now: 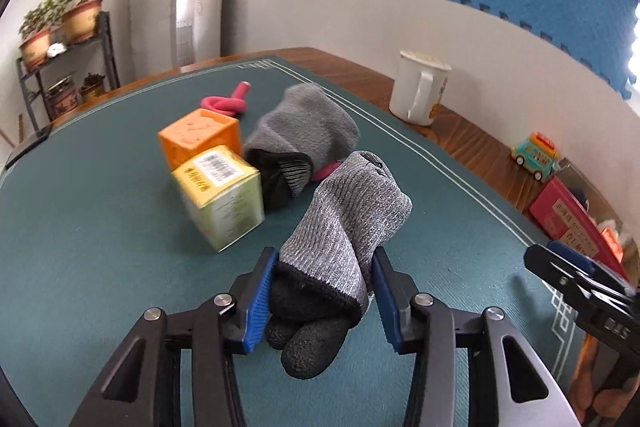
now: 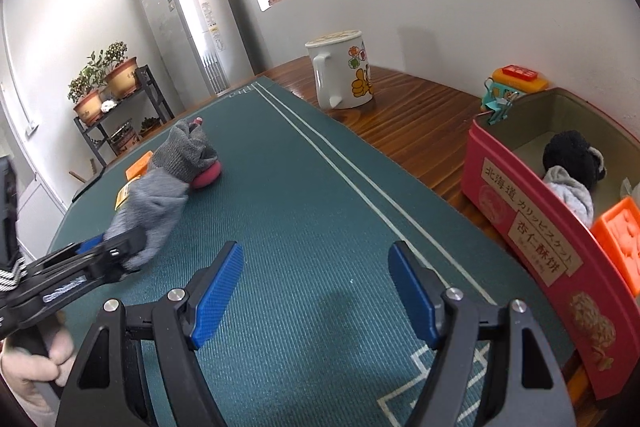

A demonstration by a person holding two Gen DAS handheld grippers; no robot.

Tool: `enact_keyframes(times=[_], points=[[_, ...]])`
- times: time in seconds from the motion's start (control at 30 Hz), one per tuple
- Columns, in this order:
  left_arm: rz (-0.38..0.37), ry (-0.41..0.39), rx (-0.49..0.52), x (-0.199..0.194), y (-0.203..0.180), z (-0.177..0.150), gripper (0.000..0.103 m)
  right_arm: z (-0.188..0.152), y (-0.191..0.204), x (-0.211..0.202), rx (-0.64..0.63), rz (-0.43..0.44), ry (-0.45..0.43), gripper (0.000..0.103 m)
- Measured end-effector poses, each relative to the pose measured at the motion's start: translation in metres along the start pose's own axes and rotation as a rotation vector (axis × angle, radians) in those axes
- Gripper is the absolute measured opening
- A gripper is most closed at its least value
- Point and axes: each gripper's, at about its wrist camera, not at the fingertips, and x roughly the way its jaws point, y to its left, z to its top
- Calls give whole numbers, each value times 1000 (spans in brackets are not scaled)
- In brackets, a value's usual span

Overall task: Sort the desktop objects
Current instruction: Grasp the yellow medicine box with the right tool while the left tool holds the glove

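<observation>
The left gripper pinches a grey glove between its blue pads, black fingertips dangling, near the mat's front edge. The right gripper hovers wide apart and empty over the green mat, beside the red box off the mat's right edge. Inside the box already: a black ball, a grey sock and an orange block, so sorting looks partly done. Left toward the mat's far side: another grey glove, an orange cube, a yellow carton and a pink loop.
</observation>
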Motion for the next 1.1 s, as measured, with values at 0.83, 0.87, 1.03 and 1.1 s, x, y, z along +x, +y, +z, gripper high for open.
enact_keyframes(times=[0.83,0.87,1.03,1.1], points=[[178,-50,-298,-64,93,-41,48,39,121,36,-269,218,103,78],[178,-47,-301,-64,95,-41,48,38,131,43,-286,233,116,78],[209,-48,-313,-63,101,-44,48,33,179,78,-386,286,173,78],[212,-43,-319,-62,104,-45,48,32,192,91,-412,281,183,78]])
